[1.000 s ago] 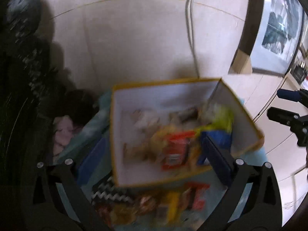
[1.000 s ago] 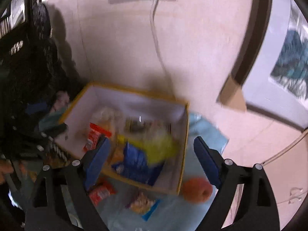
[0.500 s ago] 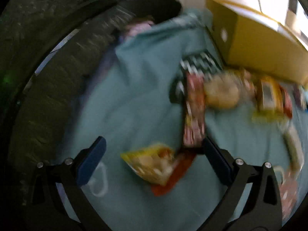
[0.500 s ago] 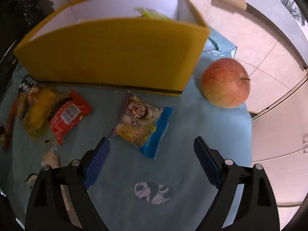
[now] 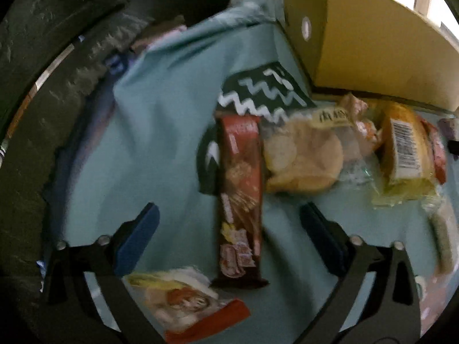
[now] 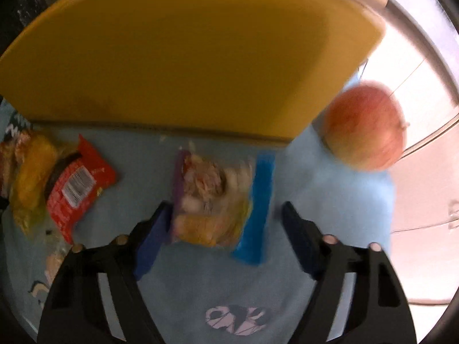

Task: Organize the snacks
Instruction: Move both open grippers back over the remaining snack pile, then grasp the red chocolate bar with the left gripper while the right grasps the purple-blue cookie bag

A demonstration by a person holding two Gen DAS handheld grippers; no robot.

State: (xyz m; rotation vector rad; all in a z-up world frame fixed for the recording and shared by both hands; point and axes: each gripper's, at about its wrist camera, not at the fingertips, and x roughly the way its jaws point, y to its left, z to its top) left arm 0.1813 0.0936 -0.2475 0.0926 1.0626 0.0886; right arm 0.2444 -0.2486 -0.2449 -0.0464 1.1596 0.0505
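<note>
Left wrist view only: red-edged snack packet (image 5: 186, 304) nearest the camera, partly behind the left gripper (image 5: 228, 223); long brown biscuit pack (image 5: 239, 197) runs lengthwise between the wide-open fingers, touching neither, nothing held. Beyond it a clear bag of pale biscuits (image 5: 304, 160) and an orange packet with barcode (image 5: 407, 154), both just in front of the yellow box (image 5: 370, 43).

Right wrist view only: right gripper (image 6: 223, 215) open, empty. Blue-edged snack bag (image 6: 221, 197) lies between the fingers, against or just beside the left pad; blur, cannot tell if touching. Clear gap to the right pad. Red packet with barcode (image 6: 76, 189) and a yellow one (image 6: 33, 172) off to the left. Apple (image 6: 365, 127) right of the box corner, near it. Box wall (image 6: 178, 54) fills the far field.

Everything sits on a light blue cloth (image 6: 186, 286). Box contents hidden in both views. Both frames motion-blurred, labels unreadable. Left edge of left view is dark, unidentifiable.
</note>
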